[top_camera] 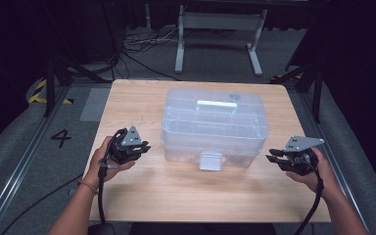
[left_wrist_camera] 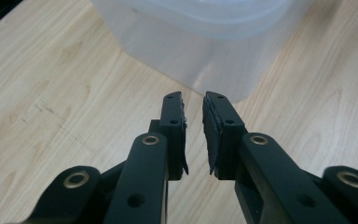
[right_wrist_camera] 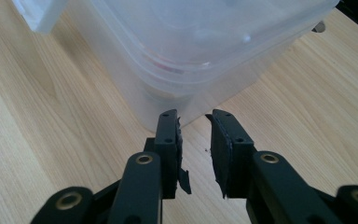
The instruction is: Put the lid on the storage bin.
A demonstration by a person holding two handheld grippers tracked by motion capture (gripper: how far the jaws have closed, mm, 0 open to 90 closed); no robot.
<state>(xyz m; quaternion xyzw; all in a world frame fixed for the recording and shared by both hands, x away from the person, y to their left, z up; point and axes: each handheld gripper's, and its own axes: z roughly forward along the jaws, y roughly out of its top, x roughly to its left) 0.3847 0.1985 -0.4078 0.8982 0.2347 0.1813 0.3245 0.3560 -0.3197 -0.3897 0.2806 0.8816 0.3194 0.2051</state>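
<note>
Clear plastic storage box on the wooden tabletop, lying ahead of both sets of jaws. Left gripper and right gripper: jaws slightly apart, nothing between them, near the box corners.

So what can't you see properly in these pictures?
- What is inside the clear plastic box: high view, its cloudy lid and walls blur it.
- The box's top: left gripper view, cut off by the upper edge.
- The front latch: high view, too small to tell whether it is fastened.
- The table's near edge: high view, forearms cover parts.
</note>
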